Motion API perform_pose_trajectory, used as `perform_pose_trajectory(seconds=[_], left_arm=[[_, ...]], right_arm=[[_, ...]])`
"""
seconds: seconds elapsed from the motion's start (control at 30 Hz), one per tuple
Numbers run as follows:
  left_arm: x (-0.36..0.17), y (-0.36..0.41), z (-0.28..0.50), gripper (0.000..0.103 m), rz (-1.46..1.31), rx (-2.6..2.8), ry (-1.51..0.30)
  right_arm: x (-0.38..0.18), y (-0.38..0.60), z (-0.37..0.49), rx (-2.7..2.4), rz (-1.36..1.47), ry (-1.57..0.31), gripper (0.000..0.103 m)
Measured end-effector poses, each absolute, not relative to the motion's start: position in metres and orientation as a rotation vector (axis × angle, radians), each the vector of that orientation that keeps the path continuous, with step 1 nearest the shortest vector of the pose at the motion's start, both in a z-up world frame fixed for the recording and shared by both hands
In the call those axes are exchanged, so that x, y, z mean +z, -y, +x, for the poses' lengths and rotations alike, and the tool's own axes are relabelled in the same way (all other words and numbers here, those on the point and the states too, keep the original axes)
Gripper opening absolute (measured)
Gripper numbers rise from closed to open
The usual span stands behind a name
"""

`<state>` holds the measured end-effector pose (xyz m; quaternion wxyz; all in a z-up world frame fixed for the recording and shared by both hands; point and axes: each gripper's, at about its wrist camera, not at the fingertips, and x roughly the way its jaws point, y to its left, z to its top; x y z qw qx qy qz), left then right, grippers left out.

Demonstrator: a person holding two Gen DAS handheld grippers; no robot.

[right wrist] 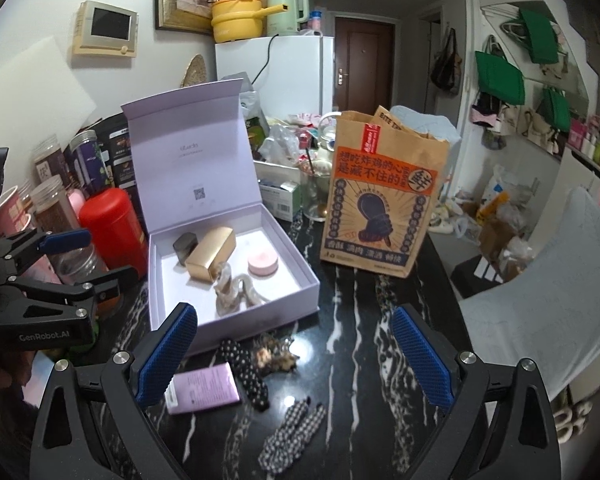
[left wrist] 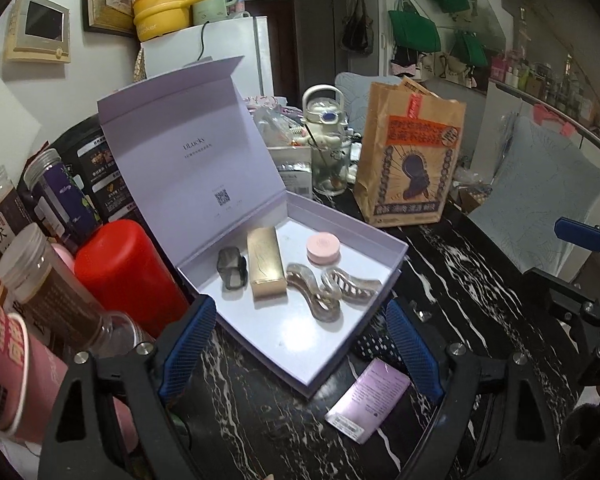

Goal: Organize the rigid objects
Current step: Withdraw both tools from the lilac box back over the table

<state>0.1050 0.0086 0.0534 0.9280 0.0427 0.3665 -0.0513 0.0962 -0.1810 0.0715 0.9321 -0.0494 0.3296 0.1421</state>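
Observation:
An open lilac box (left wrist: 396, 246) (right wrist: 296, 268) stands on the black marble table with its lid up. Inside lie a gold box (left wrist: 265, 264) (right wrist: 212, 256), a pink round compact (left wrist: 323, 249) (right wrist: 263, 263), a dark grey clip (left wrist: 232, 269) (right wrist: 184, 246) and two clear hair claws (left wrist: 332, 292) (right wrist: 232, 290). On the table in front lie a lilac carton (left wrist: 366, 400) (right wrist: 204, 388), a polka-dot clip (right wrist: 246, 372), a leopard clip (right wrist: 276, 356) and a checked clip (right wrist: 292, 432). My left gripper (left wrist: 300, 348) is open and empty at the box's near edge. My right gripper (right wrist: 294, 354) is open and empty above the loose clips.
A brown paper bag (left wrist: 412, 160) (right wrist: 380, 196) stands right of the box. A red canister (left wrist: 128, 276) (right wrist: 114, 224) and several jars (left wrist: 40, 280) crowd the left. A glass cup (left wrist: 332, 168) and clutter sit behind. A grey chair (right wrist: 560, 292) is at the right.

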Motion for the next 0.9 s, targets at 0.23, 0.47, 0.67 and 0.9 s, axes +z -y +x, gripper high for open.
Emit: perform_pose_trajectory(seconds=[0.23, 0.47, 0.67, 0.9], left_arm=[[0.042, 0.001, 0.088, 0.088, 0.095, -0.139, -0.785], [0.032, 0.008, 0.070, 0.088, 0.102, -0.175, -0.797], [0.022, 0.016, 0.061, 0.088, 0.137, -0.194, -0.816], [0.008, 0.022, 0.052, 0.088, 0.121, -0.269, -0.830]], right_arm=[[0.064, 0.188, 0.073, 0.280, -0.098, -0.677, 0.100], [0.052, 0.200, 0.054, 0.263, -0.057, -0.692, 0.100], [0.041, 0.205, 0.041, 0.248, -0.053, -0.697, 0.100], [0.022, 0.213, 0.028, 0.260, -0.024, -0.721, 0.100]])
